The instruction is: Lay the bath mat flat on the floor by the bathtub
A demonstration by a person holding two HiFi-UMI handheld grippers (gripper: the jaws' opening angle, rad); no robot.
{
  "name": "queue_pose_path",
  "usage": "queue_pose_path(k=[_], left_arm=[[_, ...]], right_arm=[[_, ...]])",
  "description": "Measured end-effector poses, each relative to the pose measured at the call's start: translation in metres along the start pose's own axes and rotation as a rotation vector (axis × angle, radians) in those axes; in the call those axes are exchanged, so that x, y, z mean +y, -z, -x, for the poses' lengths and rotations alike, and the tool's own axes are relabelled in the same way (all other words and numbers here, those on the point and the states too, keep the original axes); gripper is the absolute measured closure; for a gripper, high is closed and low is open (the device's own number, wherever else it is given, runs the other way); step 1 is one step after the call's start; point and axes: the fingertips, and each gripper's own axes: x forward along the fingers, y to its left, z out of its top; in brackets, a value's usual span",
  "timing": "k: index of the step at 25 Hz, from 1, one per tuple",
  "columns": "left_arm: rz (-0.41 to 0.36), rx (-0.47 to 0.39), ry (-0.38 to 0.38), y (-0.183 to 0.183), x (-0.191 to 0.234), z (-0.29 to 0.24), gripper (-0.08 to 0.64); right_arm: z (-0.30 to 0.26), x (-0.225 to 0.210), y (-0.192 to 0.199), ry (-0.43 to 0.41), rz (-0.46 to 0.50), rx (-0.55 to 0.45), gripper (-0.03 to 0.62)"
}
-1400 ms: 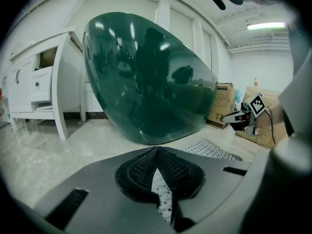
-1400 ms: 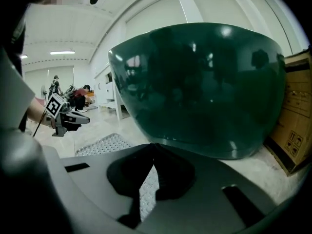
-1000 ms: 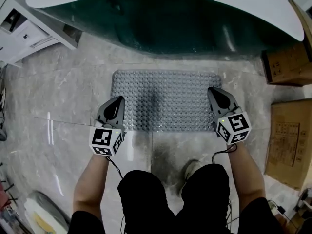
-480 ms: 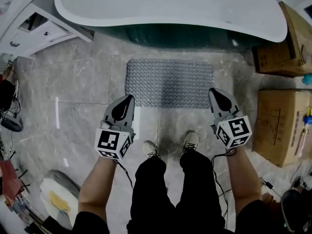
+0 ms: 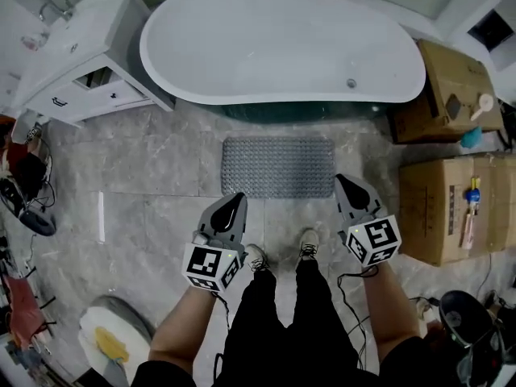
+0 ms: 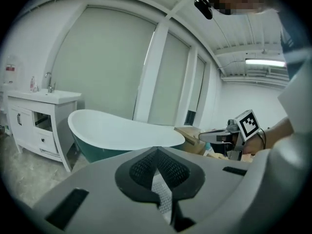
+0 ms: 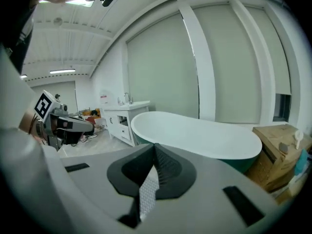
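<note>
Upper left we've got a white vanity cabinet [image 5: 81, 51] with a faucet [image 5: 50, 10] on top and an open cubby in its front. Over on the right are two cardboard boxes, the upper box [image 5: 447, 79] and the lower box [image 5: 447, 212], with something teal [image 5: 472, 138] sitting between them. There's dark clutter [image 5: 24, 192] along the left edge.

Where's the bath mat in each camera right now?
Head view: bath mat flat on the floor at centre, just below the bathtub.
Left gripper view: not in it.
Right gripper view: not in it.
Shared landmark: the white bathtub, in all three views.
</note>
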Motion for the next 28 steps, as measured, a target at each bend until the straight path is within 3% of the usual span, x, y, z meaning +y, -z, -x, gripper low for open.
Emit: queue_pose_path(k=[6, 11, 17, 28], left_arm=[[-0.007, -0.057, 0.032, -0.08, -0.049, 0.072, 0.545], [-0.003, -0.094, 0.048, -0.114, -0.07, 0.123, 0.544], [0.003, -0.101, 0.104, -0.117, -0.089, 0.164, 0.545], [-0.01, -0.054, 0.168, -0.089, -0.126, 0.204, 0.545]], right_arm=[[0.068, 0.045, -0.092, 0.0, 0.0, -0.077, 0.575], [0.117, 0.079, -0.136, 0.005, 0.017, -0.132, 0.575], [0.159, 0.111, -0.145, 0.022, 0.026, -0.147, 0.575], [0.217, 0.153, -0.109, 0.028, 0.002, -0.123, 0.575]])
